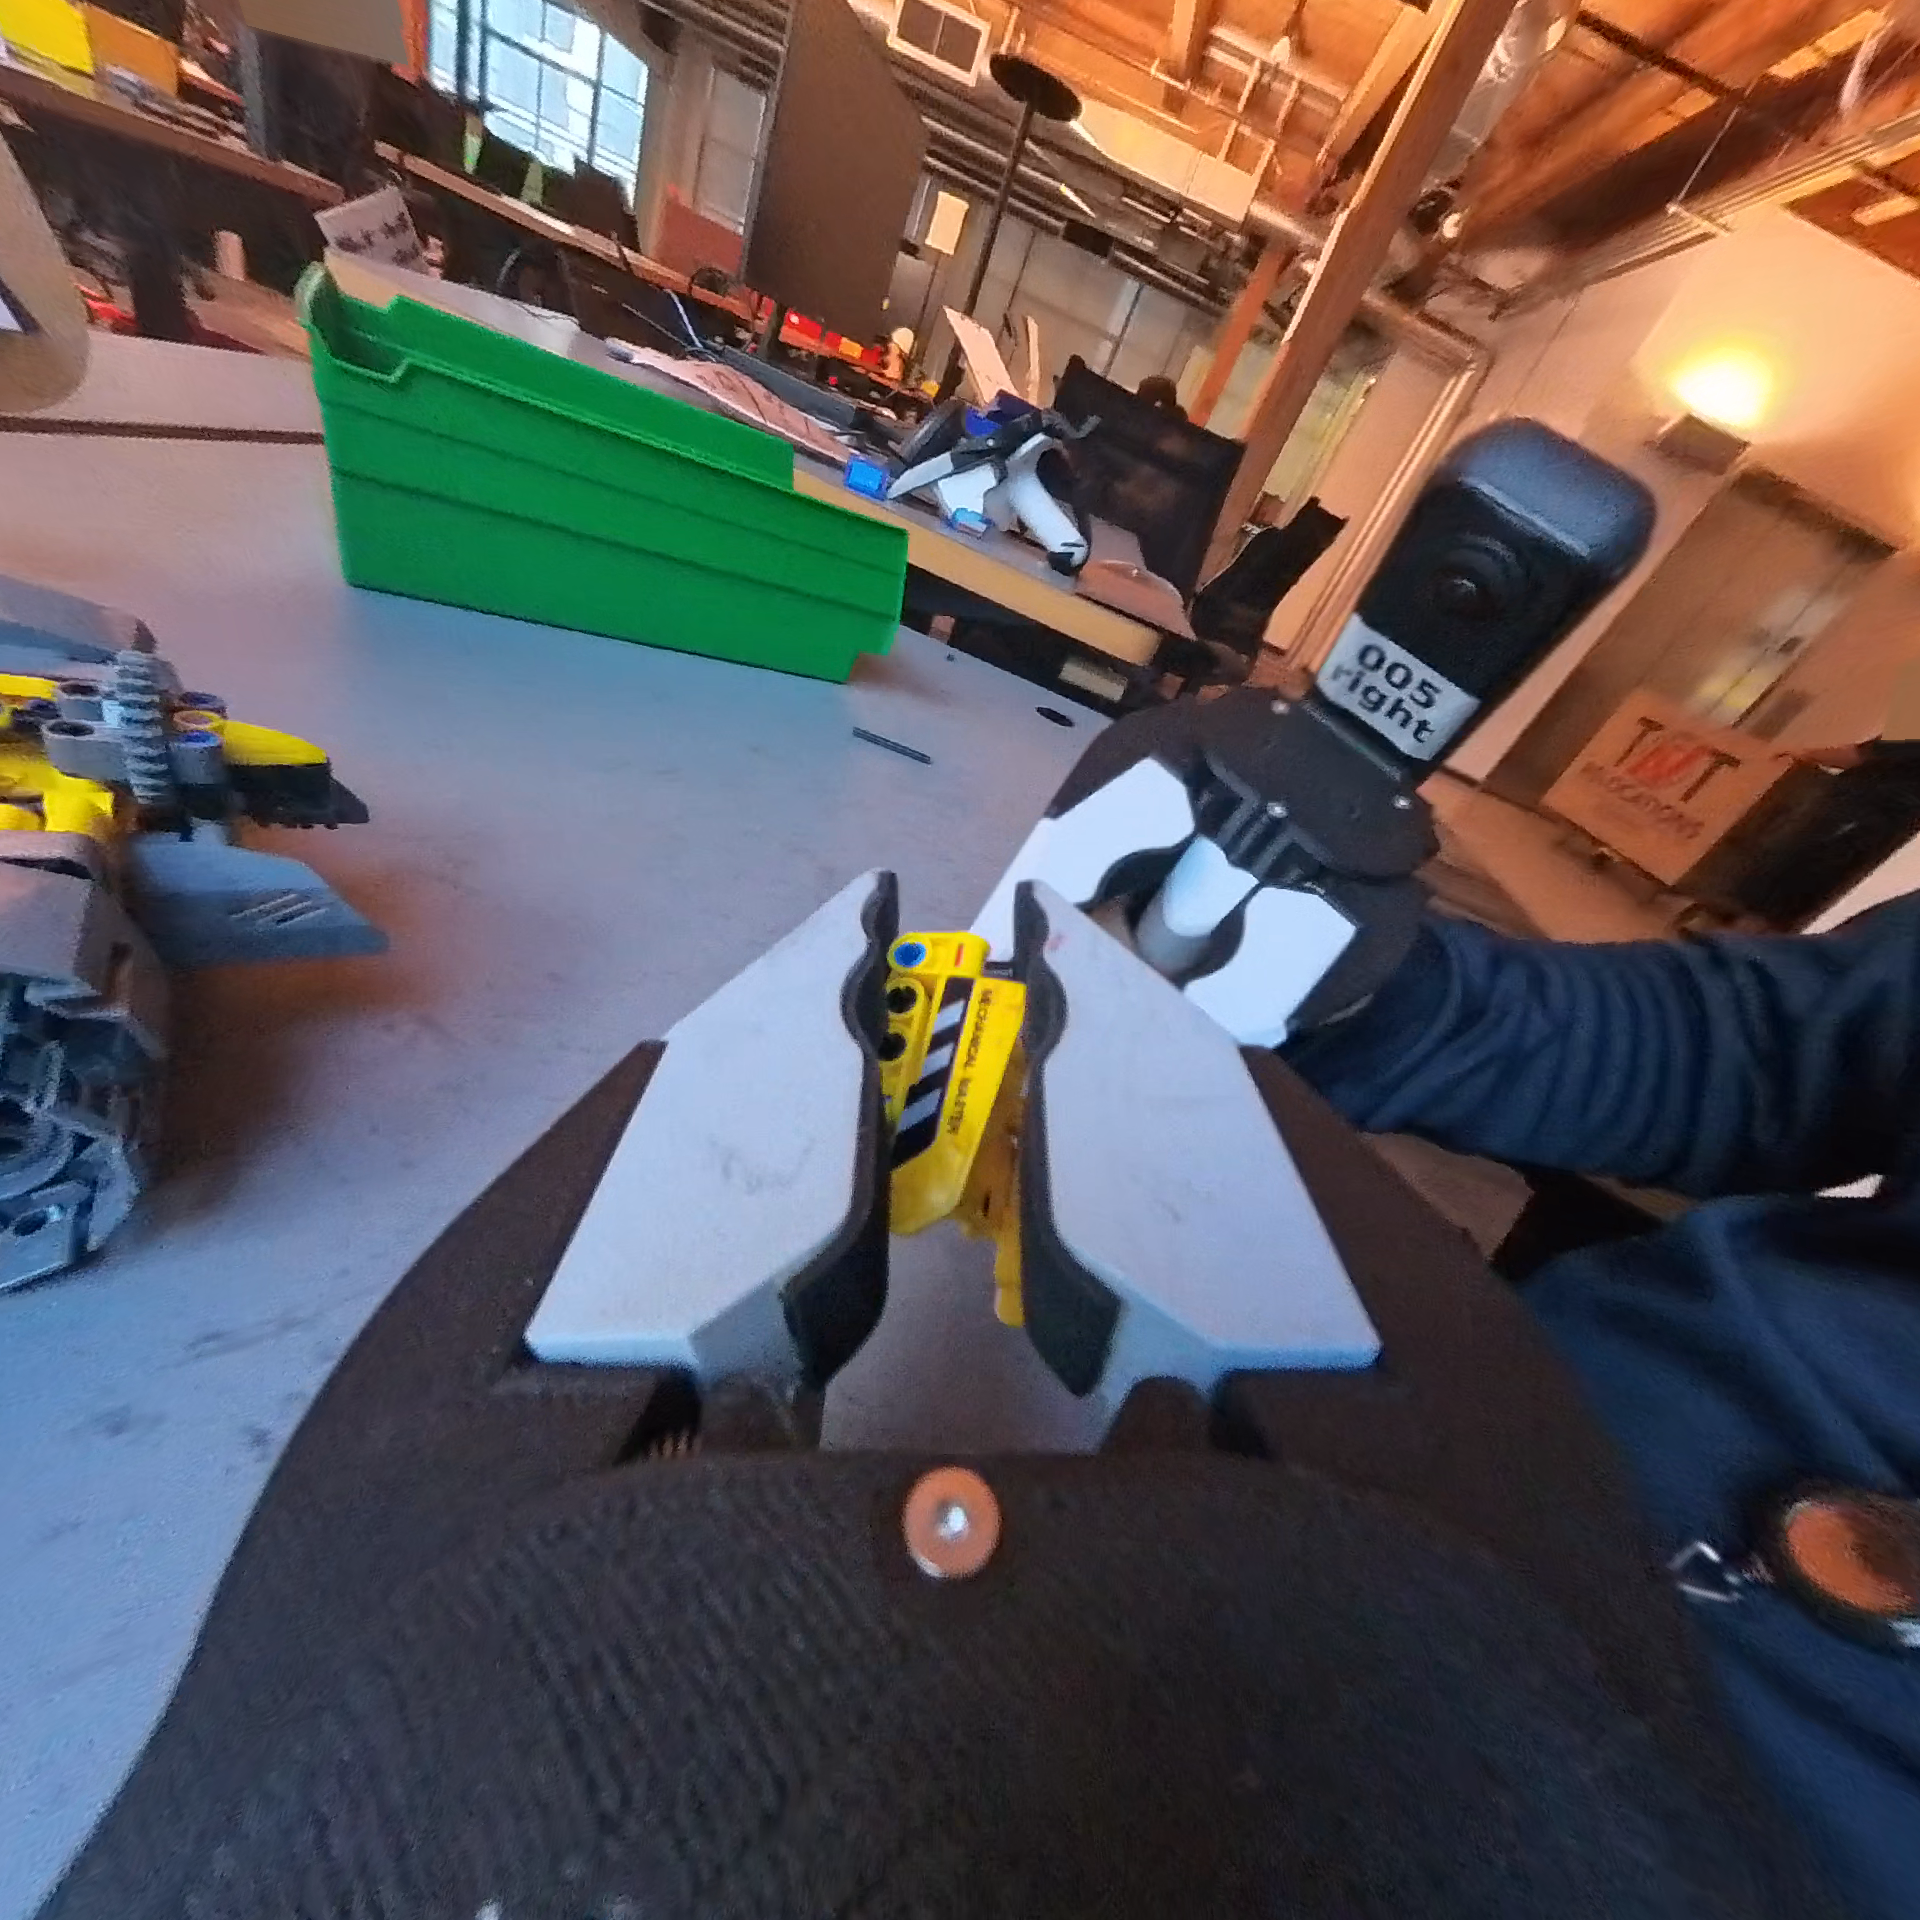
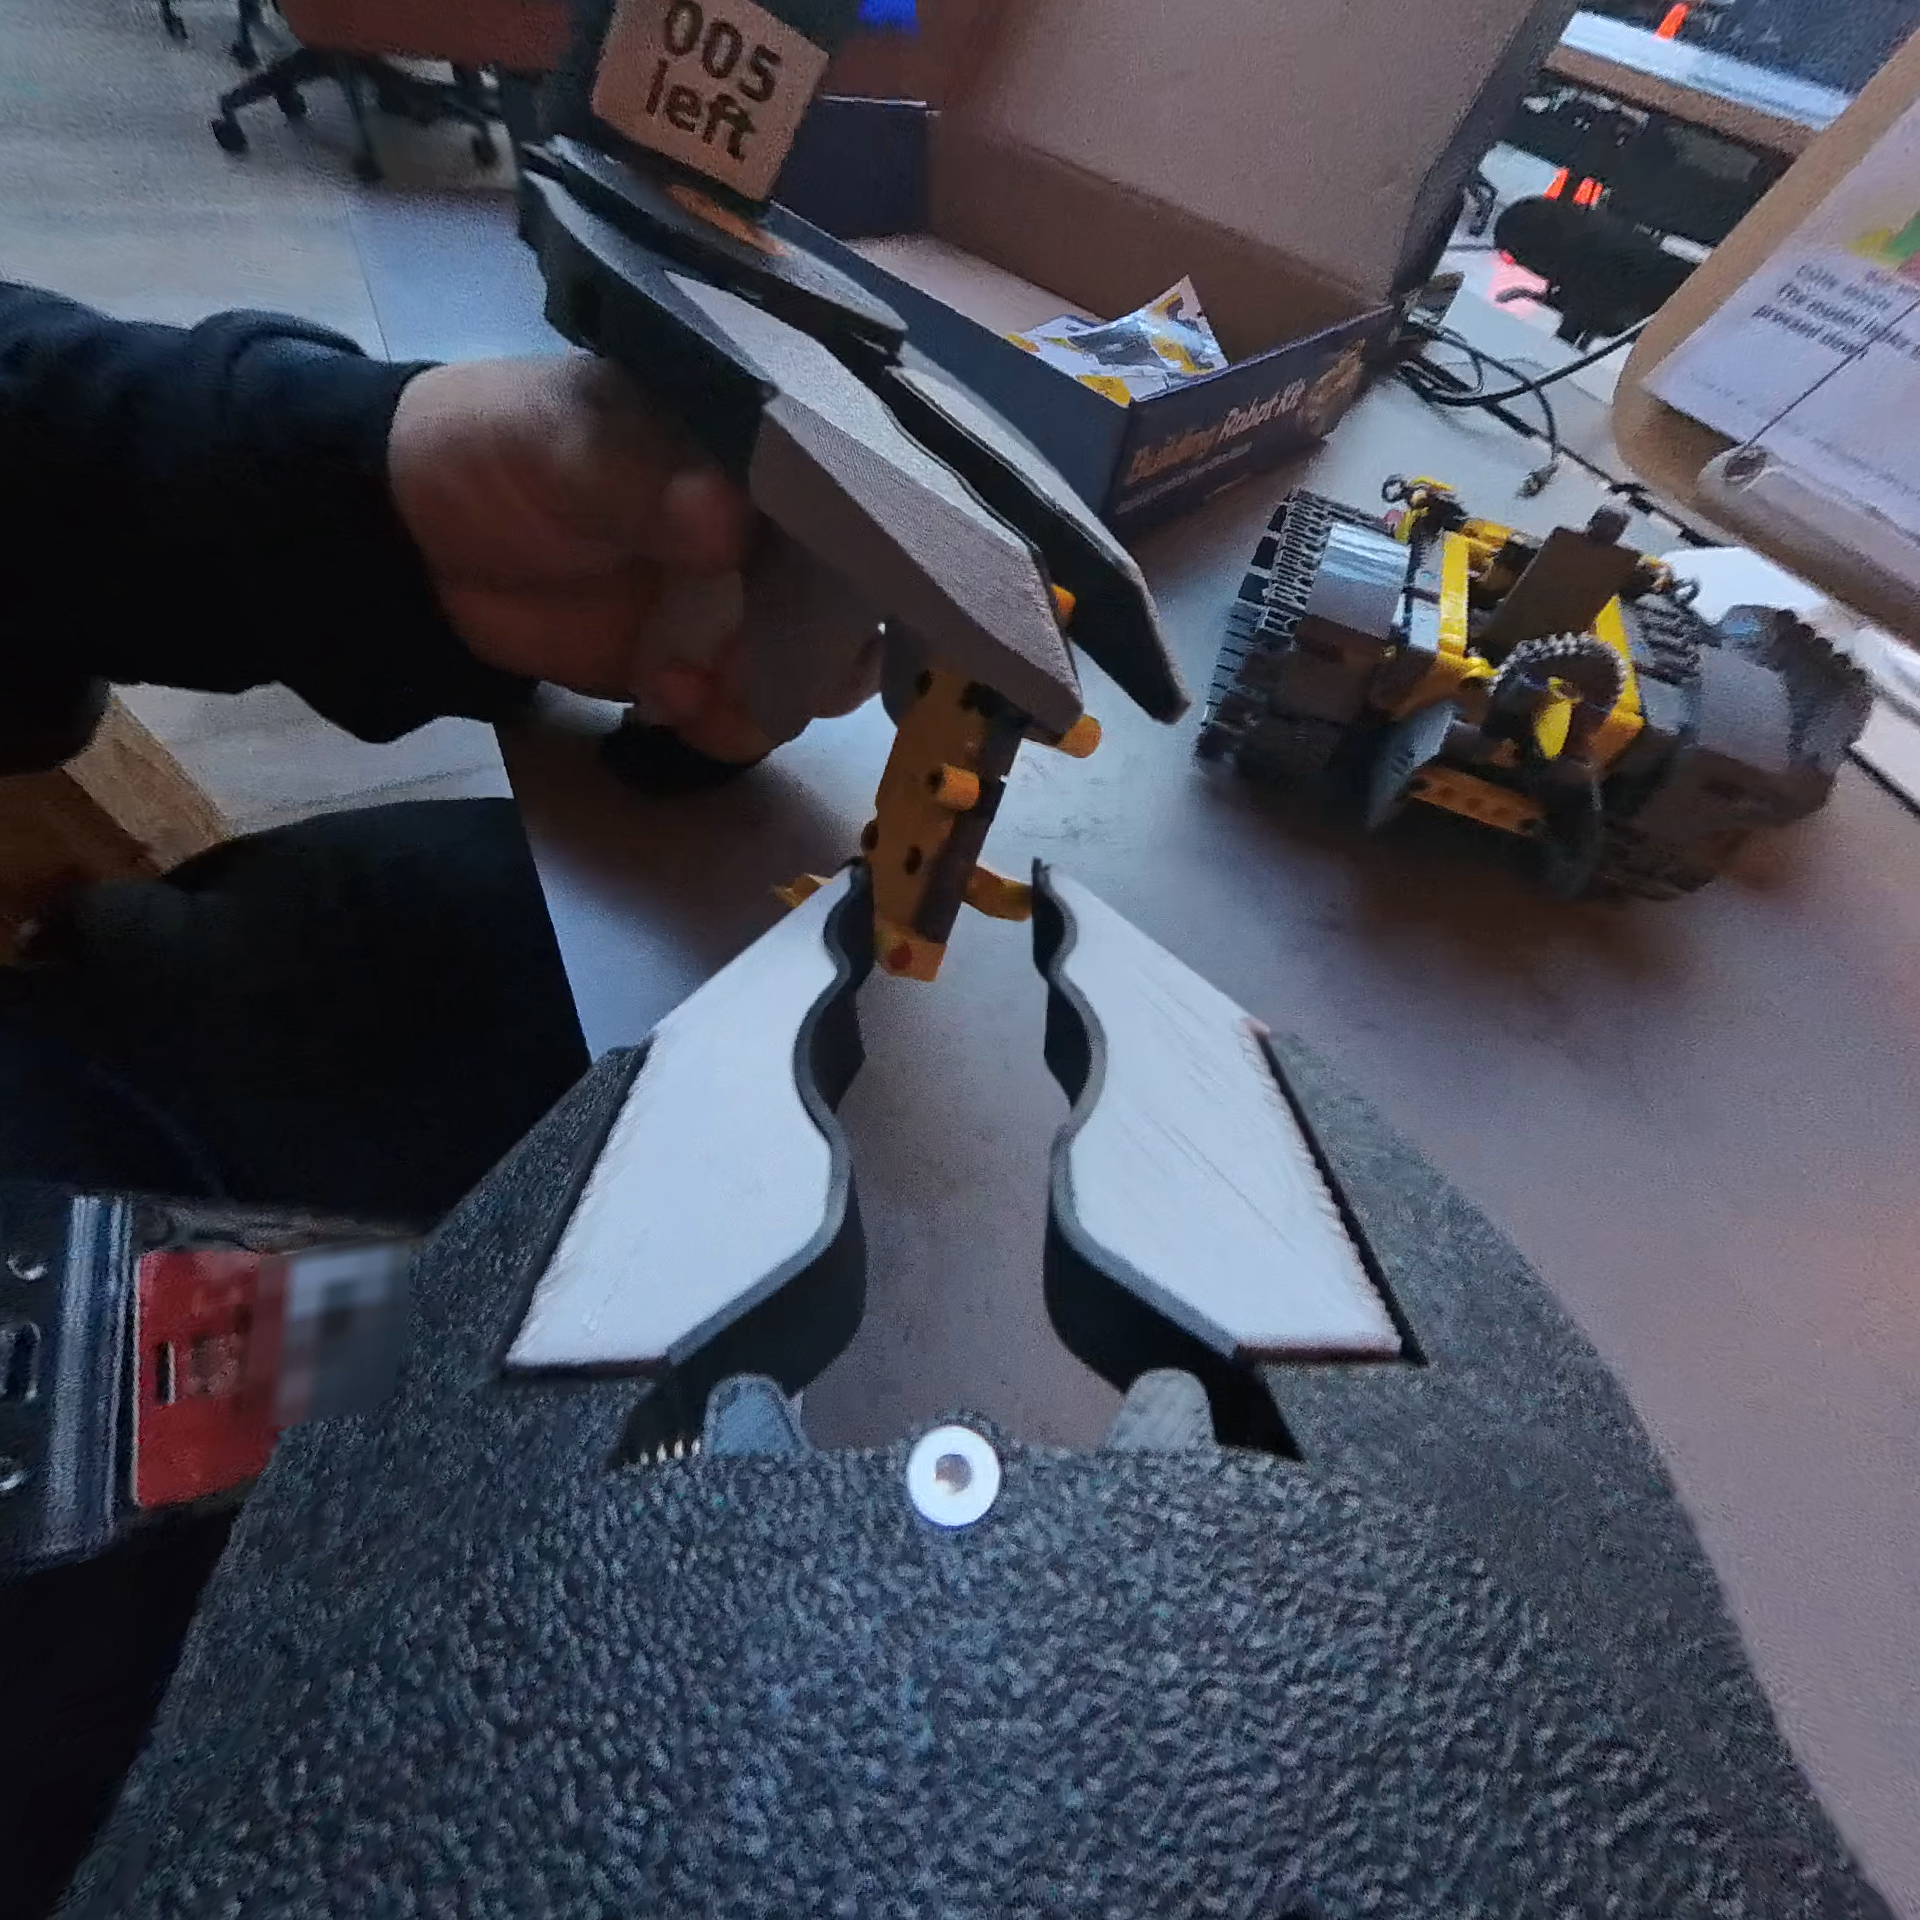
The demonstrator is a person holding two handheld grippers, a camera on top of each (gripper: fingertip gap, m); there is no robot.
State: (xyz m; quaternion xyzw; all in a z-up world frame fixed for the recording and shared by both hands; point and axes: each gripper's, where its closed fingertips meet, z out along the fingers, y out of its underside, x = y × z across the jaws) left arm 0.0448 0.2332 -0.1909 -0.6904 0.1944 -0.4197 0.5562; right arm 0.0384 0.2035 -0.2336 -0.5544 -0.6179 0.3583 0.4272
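A stack of green plastic bins [image 1: 582,488] sits on the grey counter [image 1: 582,831]; what lies inside them is hidden by their walls. Farther along, an open dark cardboard kit box [image 2: 1195,416] holds a crumpled printed plastic bag [image 2: 1132,348]. The left tool [image 1: 954,940] is pinching a long yellow brick-built beam with black stripes [image 1: 951,1081], raised above the counter near its edge. Seen from the right wrist, the beam [image 2: 925,821] hangs down out of the left tool [image 2: 1101,675], its long axis steeply tilted, lower end between the tips of the right tool [image 2: 948,899], whose fingers stand spread. A yellow and grey tracked brick vehicle [image 2: 1517,675] rests on the counter well apart.
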